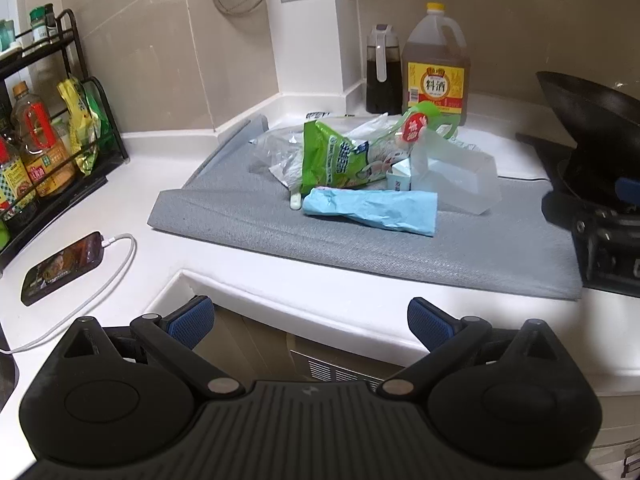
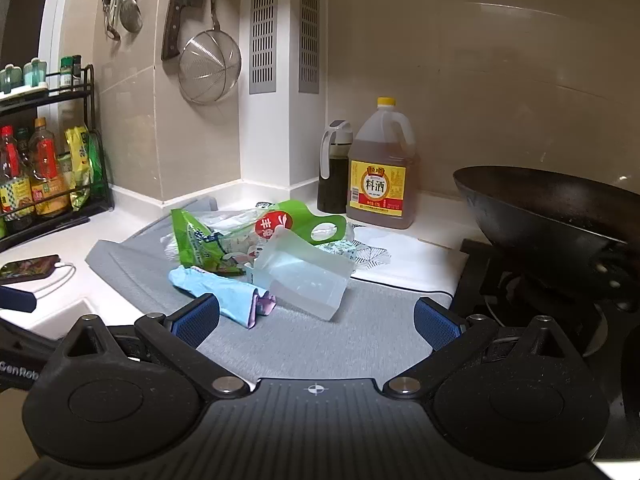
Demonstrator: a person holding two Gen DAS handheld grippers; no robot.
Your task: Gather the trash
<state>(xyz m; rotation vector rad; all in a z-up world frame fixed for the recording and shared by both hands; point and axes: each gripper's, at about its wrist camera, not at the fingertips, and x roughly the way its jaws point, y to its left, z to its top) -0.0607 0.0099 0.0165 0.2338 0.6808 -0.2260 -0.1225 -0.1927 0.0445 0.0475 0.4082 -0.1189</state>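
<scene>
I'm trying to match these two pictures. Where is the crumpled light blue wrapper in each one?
Left wrist view: the blue wrapper lies right of centre, at the near edge of the trash pile on the grey mat.
Right wrist view: left of centre, just beyond the claw's left finger.
Shared landmark: the yellow-capped jug at the back wall.

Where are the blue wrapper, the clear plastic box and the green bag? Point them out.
blue wrapper [image 1: 372,209], left wrist view, middle of its crumpled face
clear plastic box [image 2: 304,278], right wrist view, its side wall
green bag [image 1: 320,156], left wrist view, printed front

trash pile [image 2: 256,256] on grey mat [image 2: 320,344] (gripper [image 2: 316,320] perhaps above).
</scene>
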